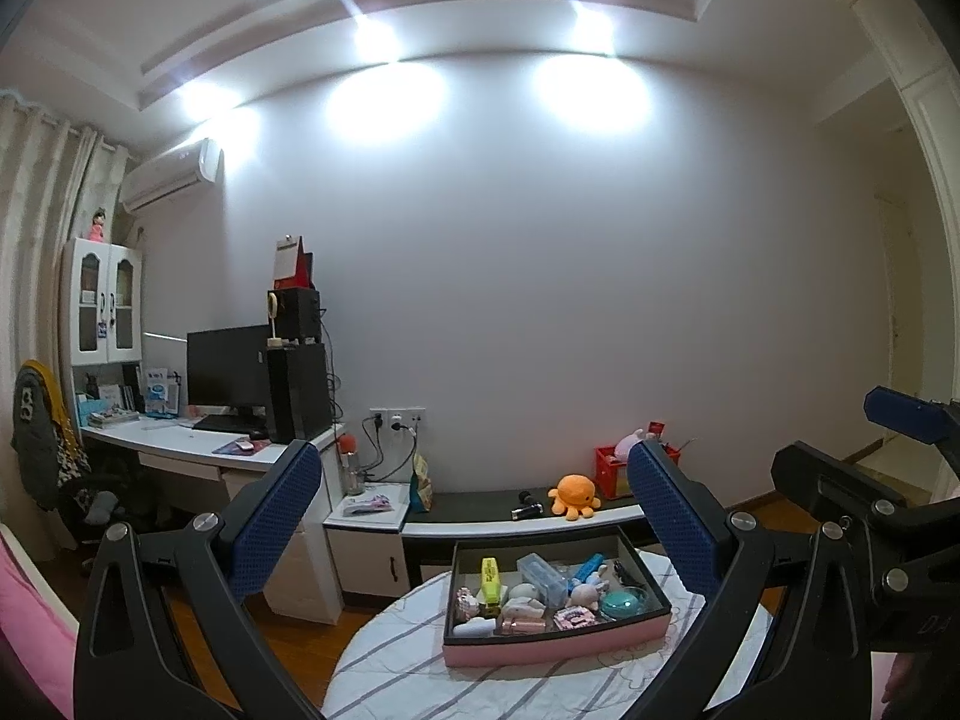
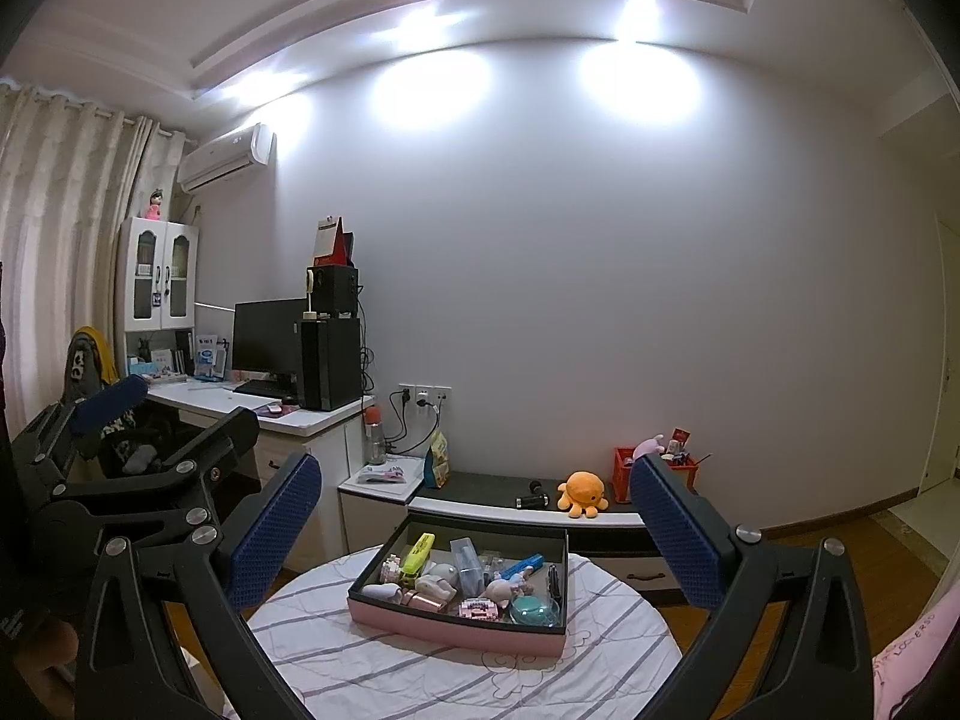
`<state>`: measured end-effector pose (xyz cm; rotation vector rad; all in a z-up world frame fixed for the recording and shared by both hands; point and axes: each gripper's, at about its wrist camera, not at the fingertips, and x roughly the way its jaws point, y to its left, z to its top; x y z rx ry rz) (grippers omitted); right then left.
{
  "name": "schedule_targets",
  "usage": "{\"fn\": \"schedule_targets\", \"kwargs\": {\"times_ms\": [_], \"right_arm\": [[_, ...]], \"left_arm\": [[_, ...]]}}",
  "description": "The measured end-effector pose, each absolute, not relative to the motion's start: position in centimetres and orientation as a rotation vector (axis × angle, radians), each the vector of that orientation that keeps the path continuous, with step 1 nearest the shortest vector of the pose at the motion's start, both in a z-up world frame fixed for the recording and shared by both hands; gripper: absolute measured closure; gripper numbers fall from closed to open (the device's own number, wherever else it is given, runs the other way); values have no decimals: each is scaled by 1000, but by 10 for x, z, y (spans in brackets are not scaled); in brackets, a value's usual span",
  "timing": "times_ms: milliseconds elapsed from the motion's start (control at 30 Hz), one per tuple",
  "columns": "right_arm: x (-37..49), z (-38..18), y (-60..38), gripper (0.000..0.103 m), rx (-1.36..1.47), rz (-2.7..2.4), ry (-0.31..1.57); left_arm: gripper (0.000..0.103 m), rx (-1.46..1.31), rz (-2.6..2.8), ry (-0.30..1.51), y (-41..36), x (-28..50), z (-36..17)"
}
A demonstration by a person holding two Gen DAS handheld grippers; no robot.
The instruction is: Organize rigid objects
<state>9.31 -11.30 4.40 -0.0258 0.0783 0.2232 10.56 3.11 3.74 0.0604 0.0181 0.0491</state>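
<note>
A pink box with a black inside (image 1: 540,648) (image 2: 444,630) sits on a round table with a striped white cloth (image 1: 408,678) (image 2: 360,672). It holds several small objects: a yellow highlighter (image 1: 491,576) (image 2: 418,552), a clear case (image 1: 541,577) (image 2: 467,561), a blue item (image 1: 589,567) (image 2: 521,567), a teal round case (image 1: 621,602) (image 2: 531,611) and small toys. My left gripper (image 1: 474,516) is open and empty, held above and short of the box. My right gripper (image 2: 477,519) is open and empty, likewise. Each gripper shows at the edge of the other's view.
A low black-topped bench (image 1: 480,507) (image 2: 480,489) behind the table carries an orange plush octopus (image 1: 575,495) (image 2: 583,493), a black item (image 1: 527,509) and a red crate (image 1: 612,471). A white desk with monitor (image 1: 231,372) stands left. Pink bedding (image 1: 24,618) is at the lower left.
</note>
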Motion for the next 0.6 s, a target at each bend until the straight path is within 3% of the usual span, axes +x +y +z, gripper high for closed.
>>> {"fn": "schedule_targets", "kwargs": {"times_ms": [600], "right_arm": [[94, 42, -114, 0, -33, 218, 93]], "left_arm": [[0, 68, 52, 24, 37, 103, 36]]}}
